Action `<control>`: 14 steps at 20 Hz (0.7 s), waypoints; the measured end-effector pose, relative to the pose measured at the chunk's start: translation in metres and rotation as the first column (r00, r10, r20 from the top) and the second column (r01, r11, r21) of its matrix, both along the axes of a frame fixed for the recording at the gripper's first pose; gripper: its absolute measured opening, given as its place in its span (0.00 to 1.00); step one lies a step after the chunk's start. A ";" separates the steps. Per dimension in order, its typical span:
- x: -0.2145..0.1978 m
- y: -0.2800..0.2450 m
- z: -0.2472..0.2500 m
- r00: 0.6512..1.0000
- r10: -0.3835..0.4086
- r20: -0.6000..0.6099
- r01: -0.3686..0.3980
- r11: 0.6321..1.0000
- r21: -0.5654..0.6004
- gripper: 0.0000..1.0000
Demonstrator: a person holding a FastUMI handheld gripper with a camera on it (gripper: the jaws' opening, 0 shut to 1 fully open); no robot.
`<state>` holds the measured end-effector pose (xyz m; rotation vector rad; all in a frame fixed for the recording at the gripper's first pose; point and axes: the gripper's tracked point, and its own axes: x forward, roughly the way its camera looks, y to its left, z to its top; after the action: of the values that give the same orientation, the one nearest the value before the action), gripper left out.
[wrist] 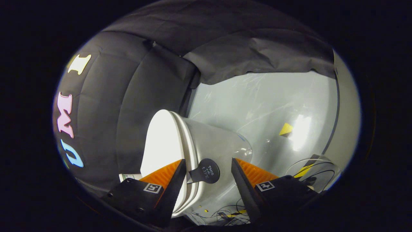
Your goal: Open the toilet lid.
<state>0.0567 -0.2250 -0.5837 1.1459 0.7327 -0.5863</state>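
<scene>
The view is rolled sideways. A white toilet lid (161, 145) lies flat against the seat rim (190, 151) of a white toilet bowl (219, 141). A round black pull tab (207, 170) sticks out from the lid's front edge, over the bowl's side. My gripper (208, 166) is open, its two fingers on either side of the tab. One finger (173, 175) crosses the lid's edge and the other (244, 174) stands off beside the bowl. Neither finger touches the tab.
Pale grey floor (257, 103) runs beyond the toilet, with a yellow tape mark (285, 129) on it. Loose cables (228, 211) lie near the bowl's foot and more wires (313, 169) lie behind the far finger. Black cloth wall (145, 80) hangs behind the toilet.
</scene>
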 end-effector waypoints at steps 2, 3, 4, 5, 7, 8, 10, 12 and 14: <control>0.001 -0.003 -0.001 0.998 -0.024 0.050 0.023 0.999 0.027 0.83; 0.001 -0.001 -0.005 0.997 -0.030 0.065 0.027 0.998 0.048 0.76; 0.002 0.003 -0.008 0.995 -0.035 0.092 0.028 0.997 0.074 0.67; 0.006 0.004 -0.005 0.989 -0.050 0.136 0.035 0.994 0.107 0.57; 0.015 0.007 -0.004 0.980 -0.058 0.191 0.029 0.988 0.151 0.48; 0.014 0.009 -0.007 0.979 -0.046 0.199 0.015 0.988 0.156 0.48; 0.015 0.014 -0.008 0.976 -0.024 0.215 -0.010 0.987 0.158 0.48; 0.006 0.011 -0.006 0.971 -0.055 0.234 0.020 0.989 0.149 0.33; 0.015 0.007 -0.006 0.965 -0.058 0.257 0.013 0.985 0.174 0.18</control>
<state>0.0717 -0.2180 -0.5895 1.3687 0.5434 -0.3966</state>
